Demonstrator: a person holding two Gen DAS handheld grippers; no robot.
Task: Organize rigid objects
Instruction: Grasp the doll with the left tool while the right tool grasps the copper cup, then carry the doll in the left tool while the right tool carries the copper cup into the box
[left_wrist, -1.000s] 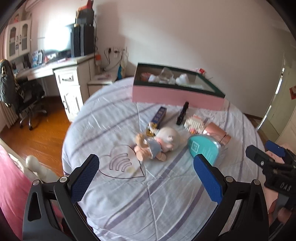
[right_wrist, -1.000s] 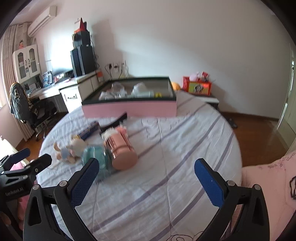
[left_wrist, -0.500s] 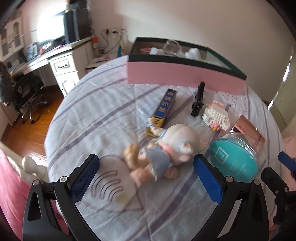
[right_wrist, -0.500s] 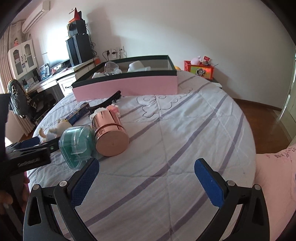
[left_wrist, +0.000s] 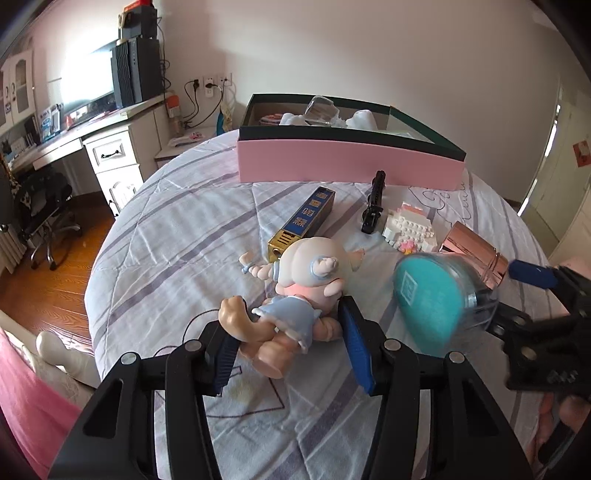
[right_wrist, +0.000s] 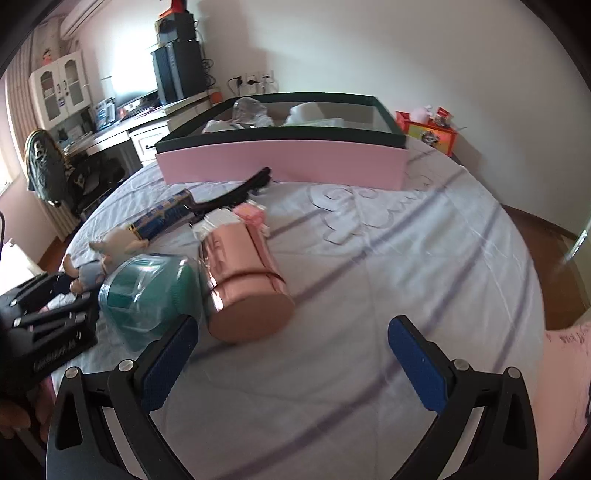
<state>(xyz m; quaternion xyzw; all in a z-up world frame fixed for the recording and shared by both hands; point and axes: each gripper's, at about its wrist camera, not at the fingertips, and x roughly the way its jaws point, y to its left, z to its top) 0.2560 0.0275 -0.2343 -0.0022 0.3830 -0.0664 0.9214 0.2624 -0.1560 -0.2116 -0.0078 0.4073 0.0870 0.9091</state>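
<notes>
Doll, a pig-headed figure in a pale blue dress, lies on its back on the striped bed, and the left hand-held gripper has its blue pads on either side of the doll's legs and lower body; the left pad is partly hidden behind a foot, so whether both pads actually press the doll cannot be told, though the jaws look narrowed around it. Just right of the doll, a clear-lidded teal container lies on its side, blurred at its edge, touching a rose-gold cylinder that also lies on its side. The right hand-held gripper hovers wide open over bare bedspread in front of the cylinder, holding nothing. Beyond these lie a blue and gold box, a black hair clip and a small white brick model, the model half hidden behind the cylinder in the right wrist view. Farther back sits a pink storage box with a dark rim; its contents, some white items and something clear, are only partly visible over the wall and hard to identify. Fingers at the lower frame corners are cut off.
</notes>
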